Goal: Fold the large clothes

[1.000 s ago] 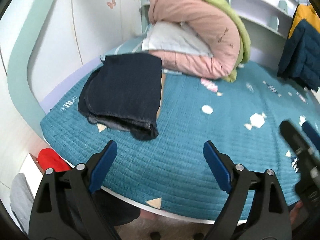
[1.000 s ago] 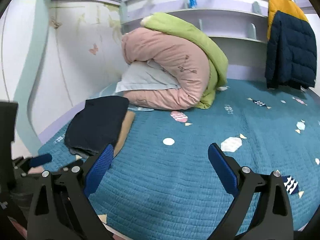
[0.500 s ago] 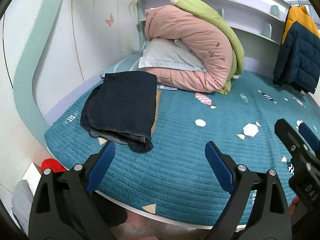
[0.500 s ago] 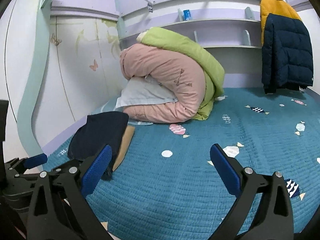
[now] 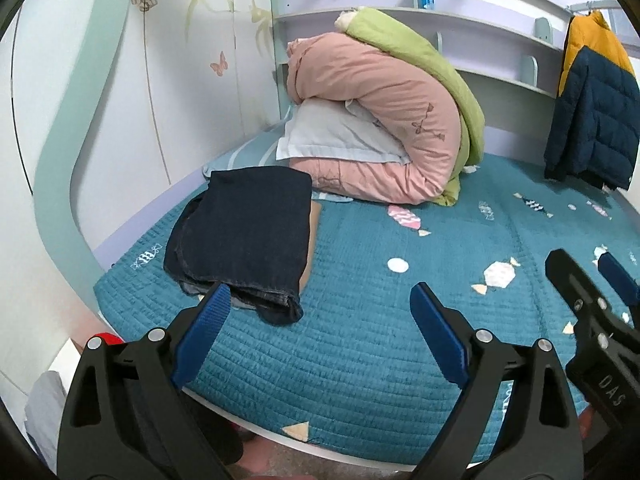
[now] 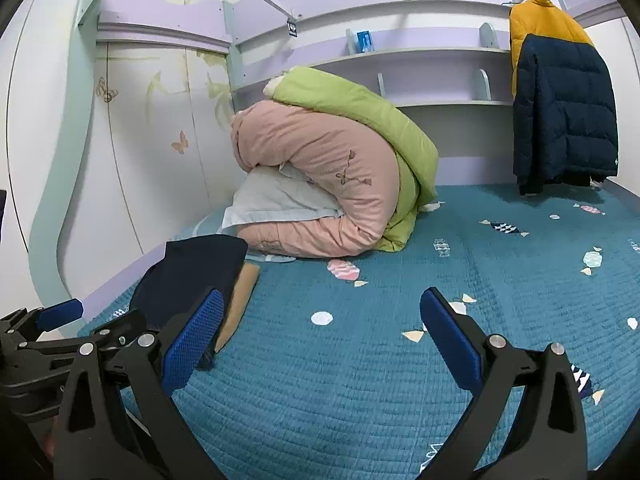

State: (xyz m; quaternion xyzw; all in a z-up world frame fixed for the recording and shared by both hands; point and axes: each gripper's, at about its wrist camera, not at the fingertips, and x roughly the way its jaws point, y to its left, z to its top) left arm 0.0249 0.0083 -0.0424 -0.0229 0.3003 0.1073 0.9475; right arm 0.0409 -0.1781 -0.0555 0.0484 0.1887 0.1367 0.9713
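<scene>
As I draw both tools back and tip them upward, more wall and shelving come into view than 1 s ago, and the jeans sit farther off. My left gripper is spread wide and empty; my right gripper likewise. The jeans lie folded in a flat stack at the bed's near-left corner, a tan garment underneath; I judge this fold complete. Beyond them lies a pillow under a pink duvet and green blanket. Farthest off, a jacket hangs at right. Bedding crowds the far-left quarter; the centre offers room.
</scene>
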